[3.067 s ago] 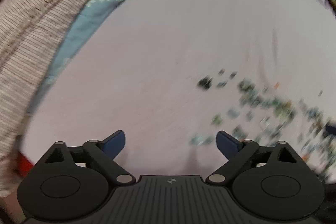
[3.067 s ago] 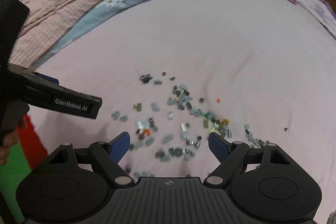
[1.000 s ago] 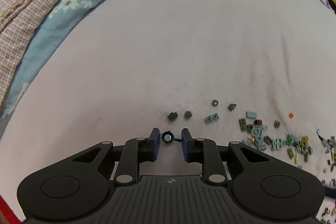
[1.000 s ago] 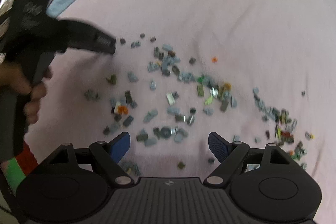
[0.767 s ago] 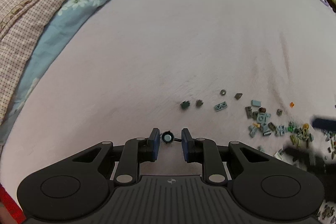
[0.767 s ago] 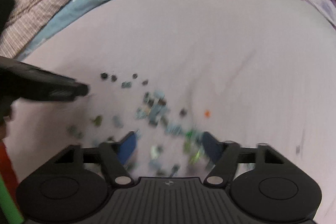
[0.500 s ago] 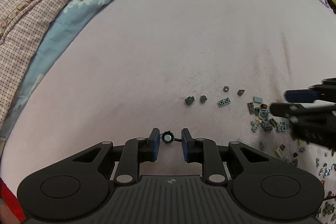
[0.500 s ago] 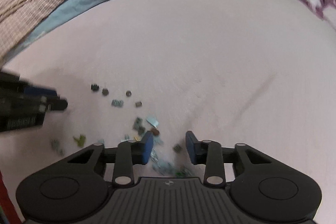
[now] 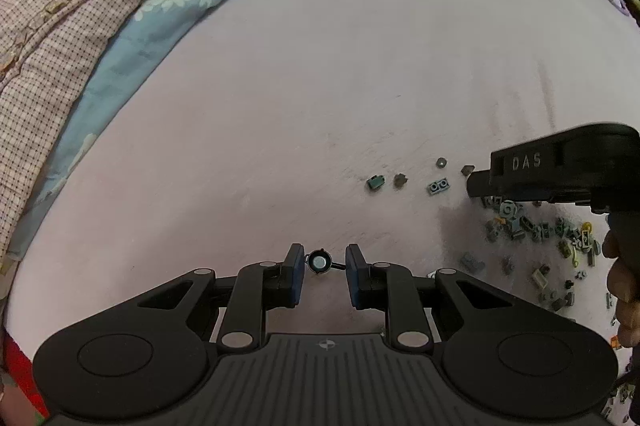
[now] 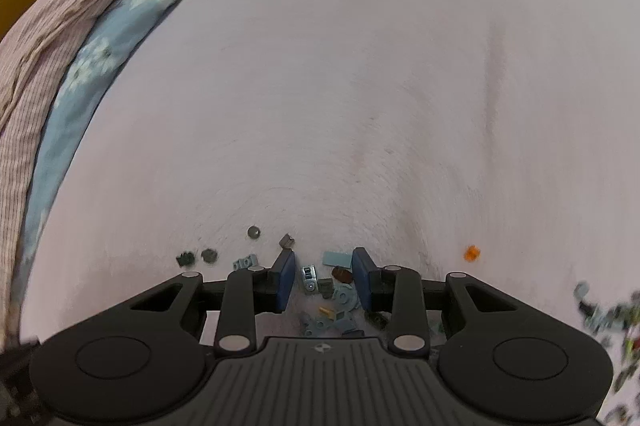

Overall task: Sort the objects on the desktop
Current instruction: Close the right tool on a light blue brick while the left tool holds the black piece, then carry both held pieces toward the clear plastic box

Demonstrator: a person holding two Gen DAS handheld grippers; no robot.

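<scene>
Pinching a tiny round black piece [image 9: 319, 261] by its thin handle, the left gripper [image 9: 320, 268] risks flicking it onto the bed [image 9: 360, 66], while the right gripper [image 10: 323, 276], half-closed over the crowded pile [image 10: 332, 296] at its six o'clock, may catch several pieces.

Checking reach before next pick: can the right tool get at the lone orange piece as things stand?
Probably yes. The orange piece lies alone on bare pink sheet, off to the side of the right tool, with nothing around it. The tool's jaws now straddle grey pieces in the pile, so it would have to shift sideways first.
</scene>
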